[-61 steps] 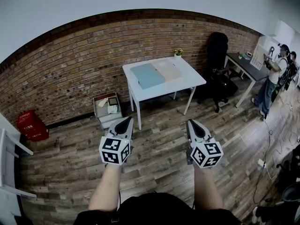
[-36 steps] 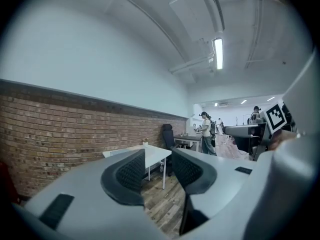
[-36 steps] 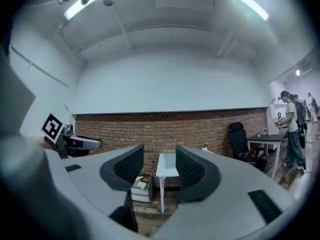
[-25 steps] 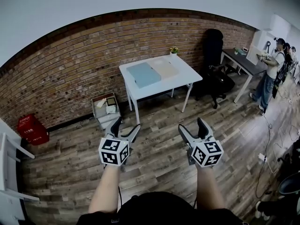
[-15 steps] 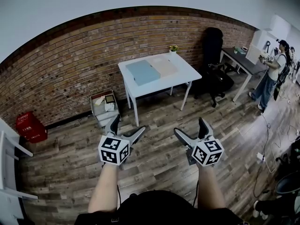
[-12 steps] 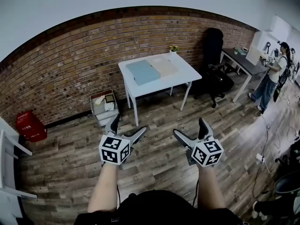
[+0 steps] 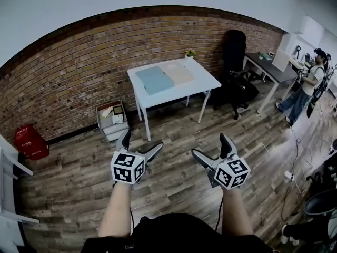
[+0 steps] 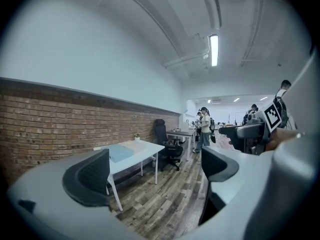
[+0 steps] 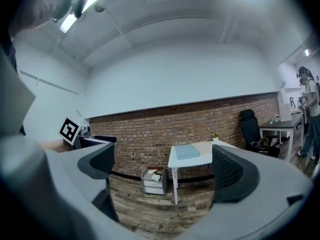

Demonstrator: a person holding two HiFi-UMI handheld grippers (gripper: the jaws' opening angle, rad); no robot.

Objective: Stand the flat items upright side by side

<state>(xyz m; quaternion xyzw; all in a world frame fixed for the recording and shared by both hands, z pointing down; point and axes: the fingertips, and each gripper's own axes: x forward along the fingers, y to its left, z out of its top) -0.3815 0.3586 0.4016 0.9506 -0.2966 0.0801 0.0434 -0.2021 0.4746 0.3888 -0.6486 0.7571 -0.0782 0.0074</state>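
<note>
Across the room stands a white table [image 7: 205, 83] with two flat items lying on it: a blue one [image 7: 154, 79] and a beige one [image 7: 178, 73]. Both grippers hang over the wooden floor, well short of the table. My left gripper [image 7: 139, 145] is empty and its jaws are opening, spread wide. My right gripper [image 7: 211, 148] is open wide too, with nothing between its fingers. The left gripper view shows the table [image 8: 145, 148] and the blue item [image 8: 120, 153] beyond the left gripper [image 8: 155, 171]. The right gripper view has the blue item [image 9: 187, 151] beyond the right gripper [image 9: 162, 171].
A small potted plant [image 7: 189, 52] sits on the table's far edge. A low drawer box [image 7: 111, 119] stands left of the table by the brick wall, a red crate [image 7: 26, 141] further left. A black chair [image 7: 234, 62], a dark desk [image 7: 268, 70] and a person [image 7: 310, 83] are at the right.
Both grippers' jaws have spread from shut to wide open. The table has drifted slightly left in the head view.
</note>
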